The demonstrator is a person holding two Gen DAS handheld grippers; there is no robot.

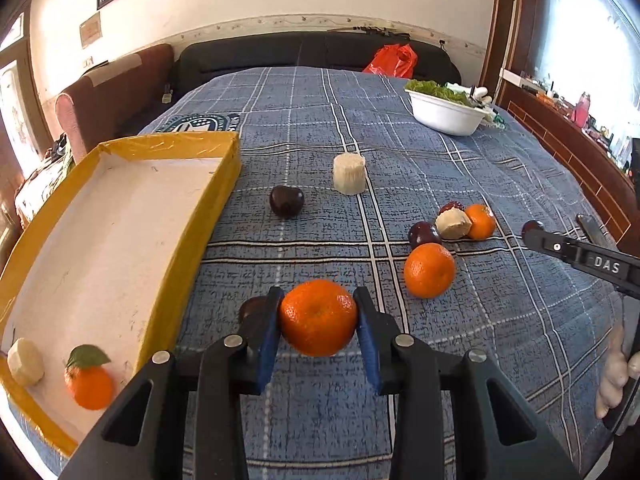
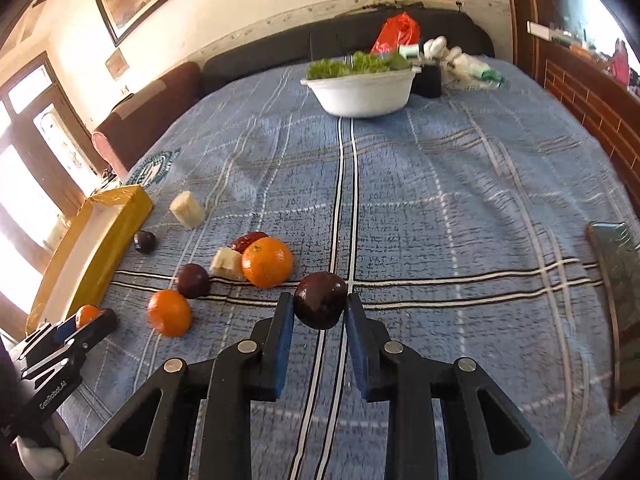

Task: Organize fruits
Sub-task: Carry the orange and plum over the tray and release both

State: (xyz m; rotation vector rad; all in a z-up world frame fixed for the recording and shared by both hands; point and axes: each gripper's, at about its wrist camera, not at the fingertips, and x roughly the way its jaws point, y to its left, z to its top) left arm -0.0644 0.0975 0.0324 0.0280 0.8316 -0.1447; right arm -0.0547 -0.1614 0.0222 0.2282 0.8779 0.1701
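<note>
Yellow-taped tray point(image 1: 224, 152) is seen at the left of the left wrist view, white inside, with a leafed orange point(image 1: 90, 380) and a pale peeled piece point(image 1: 26, 362) already lying in its lower left corner. At lower centre of that frame the left gripper point(image 1: 318, 320) is clamped on a mandarin point(image 1: 318, 318), blue pads pressed to its two sides, the fruit lifted clear of the blue checked bedspread point(image 1: 440, 360). Right of it, a loose orange point(image 1: 429, 270) is noted, touching a dark plum point(image 1: 424, 234) behind it; another dark plum point(image 1: 286, 201) and a pale cylinder point(image 1: 349, 174) lie further up, well apart.

In the right wrist view the right gripper point(image 2: 318, 312) is closed on a dark plum point(image 2: 320, 300) at centre frame, held by its flanks. A white bowl of greens point(image 2: 360, 96) stands at upper centre.

Handling, judged: both fruits are light and round. The mandarin's skin is soft and loose, so it is best held across its widest part with modest pressure. The plum is smooth and likely slippery; a hold off its middle could squeeze it out. Both bruise if pinched hard. The tray is judged the destination, and most fruit remains outside it.
</note>
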